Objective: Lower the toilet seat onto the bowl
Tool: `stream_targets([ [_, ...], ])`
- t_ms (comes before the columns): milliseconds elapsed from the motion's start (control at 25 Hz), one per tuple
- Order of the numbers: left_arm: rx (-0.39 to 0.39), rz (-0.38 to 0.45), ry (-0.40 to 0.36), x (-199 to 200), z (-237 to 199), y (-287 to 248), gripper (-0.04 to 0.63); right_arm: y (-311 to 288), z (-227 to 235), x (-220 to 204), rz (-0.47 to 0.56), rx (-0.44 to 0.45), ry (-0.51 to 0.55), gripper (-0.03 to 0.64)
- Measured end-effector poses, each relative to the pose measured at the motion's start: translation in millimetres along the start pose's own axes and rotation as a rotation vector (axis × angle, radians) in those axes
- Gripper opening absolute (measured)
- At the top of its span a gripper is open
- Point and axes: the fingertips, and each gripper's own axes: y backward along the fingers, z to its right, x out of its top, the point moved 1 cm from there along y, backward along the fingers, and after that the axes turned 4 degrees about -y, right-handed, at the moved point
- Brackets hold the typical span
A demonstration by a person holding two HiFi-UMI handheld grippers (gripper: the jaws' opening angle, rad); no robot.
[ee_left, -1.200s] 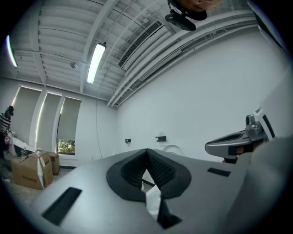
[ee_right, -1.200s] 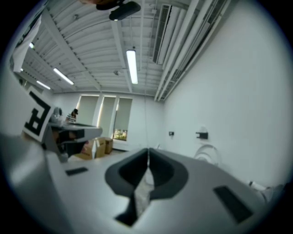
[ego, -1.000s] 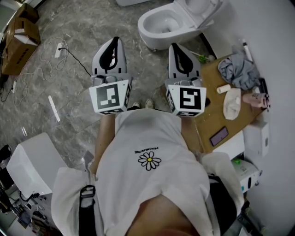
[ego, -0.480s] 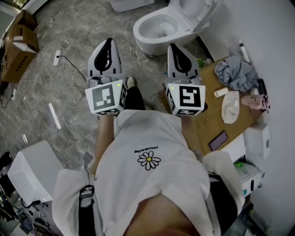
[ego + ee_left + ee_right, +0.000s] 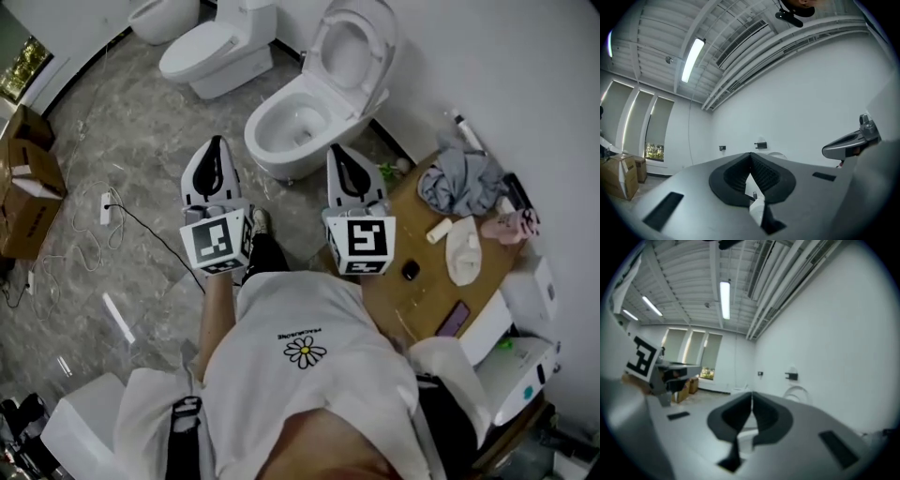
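Head view: a person faces a white toilet, its seat (image 5: 352,45) standing raised behind the open bowl (image 5: 274,153), near the wall. The left gripper (image 5: 217,143) and right gripper (image 5: 337,150) are held side by side just short of the bowl, touching neither it nor the seat. Each gripper view shows its fingers pressed together with nothing between them. A wooden board (image 5: 427,281) strewn with cloths lies at the right, and a second toilet (image 5: 211,52) stands beyond.
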Motion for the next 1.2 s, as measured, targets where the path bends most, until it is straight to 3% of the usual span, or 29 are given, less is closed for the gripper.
stream_targets([
  [120,-0.027,-0.029,0.009,-17,-12,-31,0.020,-29,9,-16,-0.055,-0.058,-0.042,0.032],
  [440,-0.081,-0.035,0.011,-33,-64,-121,0.020,-131,-13,-4,-0.057,-0.042,-0.017,0.032],
  [800,-0.140,-0.062,0.020,-50,-127,-222,0.020,-244,-17,3,-0.101,-0.098,-0.067,0.032],
  [1040,-0.176,-0.029,0.045,-45,-152,-259,0.020,-290,-23,19,-0.089,-0.126,-0.042,0.031],
  [1200,-0.174,-0.070,0.080,-58,-155,-269,0.020,-305,-22,19,-0.115,-0.126,-0.038,0.032],
])
